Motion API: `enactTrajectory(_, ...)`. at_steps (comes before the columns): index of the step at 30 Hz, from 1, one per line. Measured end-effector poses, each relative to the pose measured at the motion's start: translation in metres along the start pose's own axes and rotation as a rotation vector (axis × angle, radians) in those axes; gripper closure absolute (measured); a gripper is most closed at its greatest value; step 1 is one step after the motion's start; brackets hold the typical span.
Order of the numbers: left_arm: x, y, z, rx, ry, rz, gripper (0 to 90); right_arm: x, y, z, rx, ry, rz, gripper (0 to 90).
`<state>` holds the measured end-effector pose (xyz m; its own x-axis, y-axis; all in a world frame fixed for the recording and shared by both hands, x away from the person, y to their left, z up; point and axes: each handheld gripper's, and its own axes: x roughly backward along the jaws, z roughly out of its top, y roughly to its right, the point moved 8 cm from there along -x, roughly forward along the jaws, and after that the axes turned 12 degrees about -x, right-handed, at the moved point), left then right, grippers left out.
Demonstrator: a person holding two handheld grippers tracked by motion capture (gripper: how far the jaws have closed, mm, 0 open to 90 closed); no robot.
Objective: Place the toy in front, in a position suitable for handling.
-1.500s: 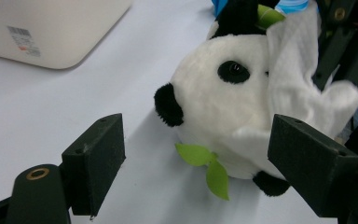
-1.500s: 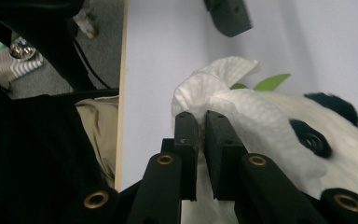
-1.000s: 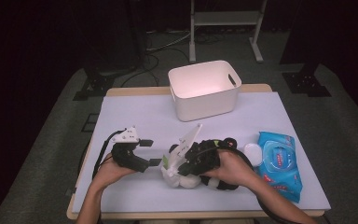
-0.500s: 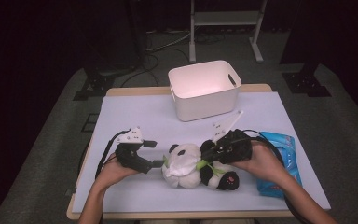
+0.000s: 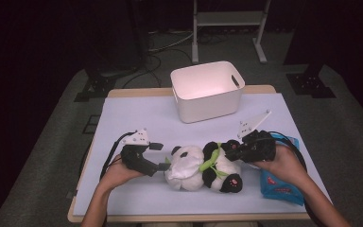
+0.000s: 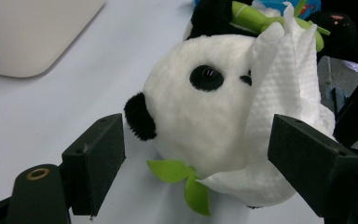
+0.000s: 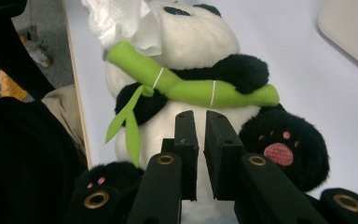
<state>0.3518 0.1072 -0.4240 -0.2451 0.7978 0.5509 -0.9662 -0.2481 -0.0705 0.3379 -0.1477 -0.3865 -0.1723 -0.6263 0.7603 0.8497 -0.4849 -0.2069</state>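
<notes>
- Between the two grippers: panda toy (image 5: pixel 203 166) lies on its back on the white mat (image 5: pixel 137 113), long axis running gripper to gripper, head toward the left gripper (image 5: pixel 157 156), feet toward the right gripper (image 5: pixel 230 150).
- Left gripper: jaws spread wide, gripping nothing; head sits just ahead in the gap, untouched. White wipe (image 6: pixel 279 107) draped over the face, on the right-jaw side.
- Right gripper (image 7: pixel 200 140): jaws nearly closed, nothing between them; tips at the belly, just below the green bamboo stick (image 7: pixel 191 88).
- Left is nearer the wipe; likely a short reach straight ahead.
</notes>
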Motion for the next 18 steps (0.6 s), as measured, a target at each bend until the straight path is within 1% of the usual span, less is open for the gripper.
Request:
enactTrajectory(3, -0.002, 0.001, 0.0, -0.001, -0.003, -0.005, 17.9, -0.008, 0.002, 0.005, -0.006, 0.005, 0.017, 82.3)
enactTrajectory(9, -0.005, 0.002, 0.0, 0.003, -0.007, -0.015, 17.9, -0.028, -0.001, 0.026, 0.005, 0.018, 0.059, 81.7)
enactTrajectory(11, -0.005, 0.002, -0.001, 0.002, -0.011, -0.018, 17.9, -0.031, -0.008, 0.034, 0.017, 0.032, 0.093, 77.3)
enactTrajectory(12, -0.005, 0.002, -0.002, 0.003, -0.012, -0.017, 17.9, -0.031, -0.014, 0.039, 0.027, 0.043, 0.1, 74.7)
enactTrajectory(13, -0.005, 0.001, -0.002, 0.004, -0.012, -0.016, 17.9, -0.031, -0.018, 0.042, 0.036, 0.045, 0.11, 74.5)
enactTrajectory(15, -0.005, 0.001, -0.003, 0.003, -0.013, -0.015, 17.9, -0.032, -0.031, 0.049, 0.073, 0.057, 0.137, 70.7)
enactTrajectory(16, -0.005, 0.001, -0.003, 0.001, -0.014, -0.015, 17.9, -0.033, -0.036, 0.051, 0.085, 0.055, 0.147, 67.8)
enactTrajectory(18, -0.005, 0.002, -0.002, 0.0, -0.015, -0.016, 17.9, -0.037, -0.045, 0.055, 0.114, 0.052, 0.165, 63.8)
